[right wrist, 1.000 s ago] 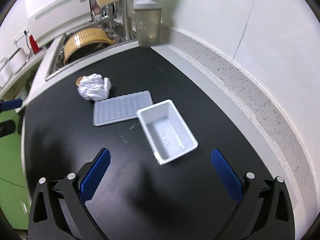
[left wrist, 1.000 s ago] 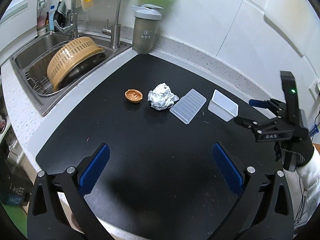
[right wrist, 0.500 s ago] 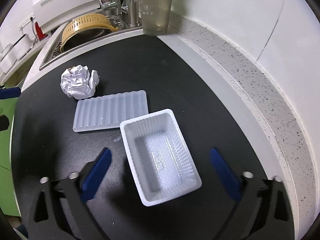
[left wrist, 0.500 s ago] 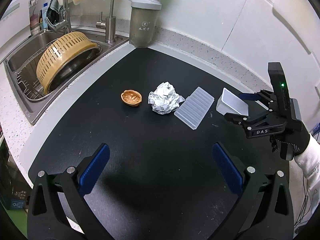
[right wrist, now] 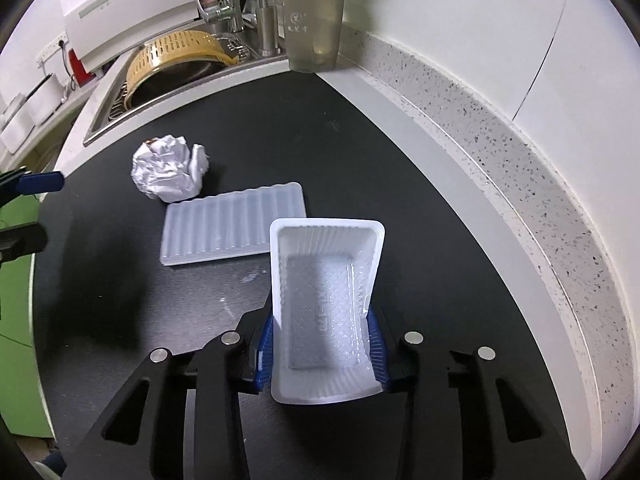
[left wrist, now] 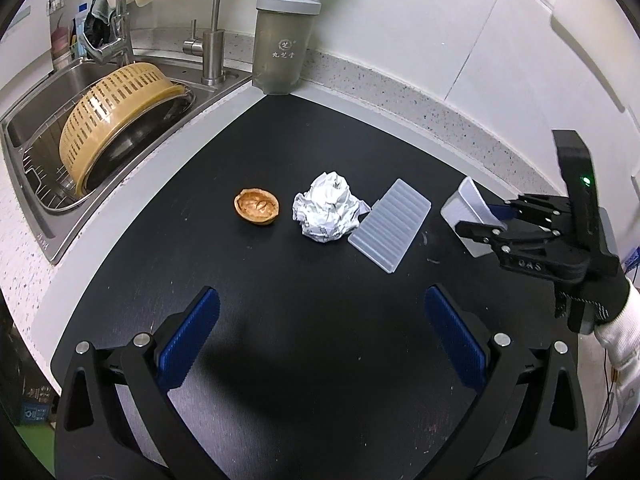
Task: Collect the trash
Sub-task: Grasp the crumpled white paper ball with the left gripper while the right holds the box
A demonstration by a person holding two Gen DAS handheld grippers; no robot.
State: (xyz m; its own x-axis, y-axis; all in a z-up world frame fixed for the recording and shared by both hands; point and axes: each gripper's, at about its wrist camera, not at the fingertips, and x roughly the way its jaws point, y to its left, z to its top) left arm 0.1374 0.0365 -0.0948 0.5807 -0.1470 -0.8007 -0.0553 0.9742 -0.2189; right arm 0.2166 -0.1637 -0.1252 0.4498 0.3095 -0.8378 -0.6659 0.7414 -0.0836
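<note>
My right gripper (right wrist: 320, 354) is shut on a white plastic tray (right wrist: 325, 280), squeezing its two long walls; the tray also shows tilted in the left wrist view (left wrist: 468, 204). A ribbed clear lid (right wrist: 234, 226) lies flat just left of it, also in the left wrist view (left wrist: 391, 224). A crumpled foil ball (left wrist: 326, 212) and a brown nutshell half (left wrist: 256, 211) lie on the black mat (left wrist: 280, 280). My left gripper (left wrist: 320, 340) is open and empty, above the mat's near part.
A grey shaker bottle (left wrist: 283, 38) stands at the back by the wall. A sink (left wrist: 48, 200) with a yellow colander (left wrist: 116, 116) and a tap (left wrist: 212, 52) is at the left. A speckled counter ledge (right wrist: 500, 160) runs along the right.
My right gripper moved forward over the white tray and shut on its sides. The tray now tilts up off the mat. My left gripper shifted slightly closer.
</note>
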